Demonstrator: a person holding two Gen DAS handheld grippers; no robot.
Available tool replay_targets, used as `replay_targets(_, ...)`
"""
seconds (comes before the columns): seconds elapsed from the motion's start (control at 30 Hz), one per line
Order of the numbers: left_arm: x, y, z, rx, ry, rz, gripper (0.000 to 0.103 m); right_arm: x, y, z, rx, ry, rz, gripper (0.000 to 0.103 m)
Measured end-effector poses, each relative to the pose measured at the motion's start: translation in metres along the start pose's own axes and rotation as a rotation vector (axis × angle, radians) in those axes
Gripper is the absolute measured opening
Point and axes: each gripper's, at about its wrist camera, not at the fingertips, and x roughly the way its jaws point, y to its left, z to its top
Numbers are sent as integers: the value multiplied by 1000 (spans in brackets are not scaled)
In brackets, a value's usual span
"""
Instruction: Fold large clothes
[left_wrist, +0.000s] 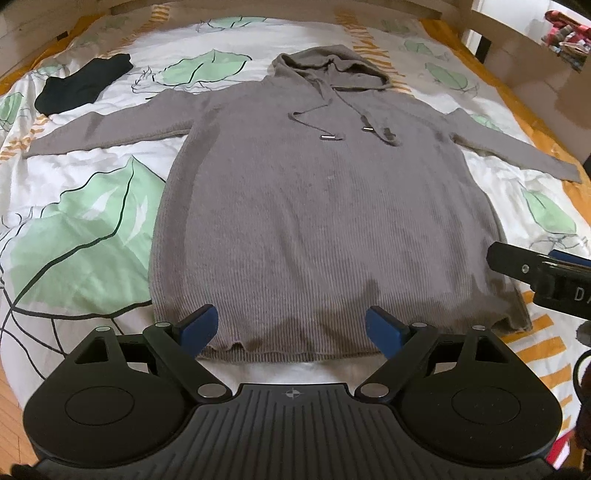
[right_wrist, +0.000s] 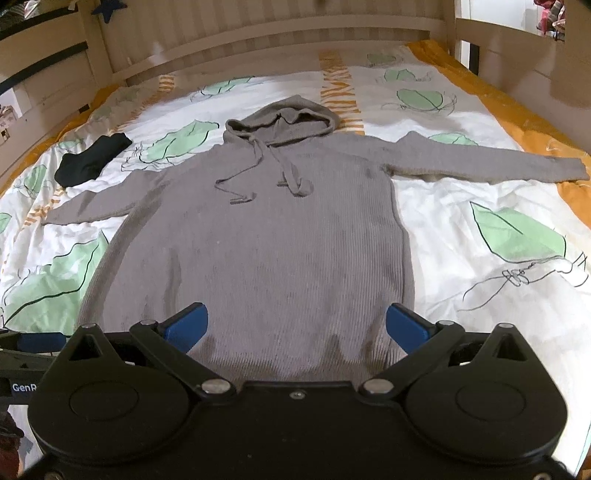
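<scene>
Both the left gripper and right gripper hover spread wide above the grey hoodie.

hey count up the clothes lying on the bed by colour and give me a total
Grey: 1, the ribbed knit hooded sweater spread flat, sleeves out.
Black: 1, the small crumpled black garment beyond its sleeve.
Total: 2 on the leaf-print bedspread.

L gripper jaws spread wide, blue pads well apart, holding nothing. R gripper same: wide apart, nothing between pads. Both point fwd, side by side; R's fingers show at right edge of left wrist view.
</scene>
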Motion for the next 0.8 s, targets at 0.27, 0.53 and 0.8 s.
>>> replay_targets(0.27,2,-1,0,-2,9,-1,87,2,-1,-2,7,13,4,102)
replay_targets(0.53,3,-1,-1,-8,15,-5,87,5,1,-3,6,23,8,102)
replay_targets(0.8,7,8,6,-32,-7,-27,87,11,-1,1,12,34,25,102)
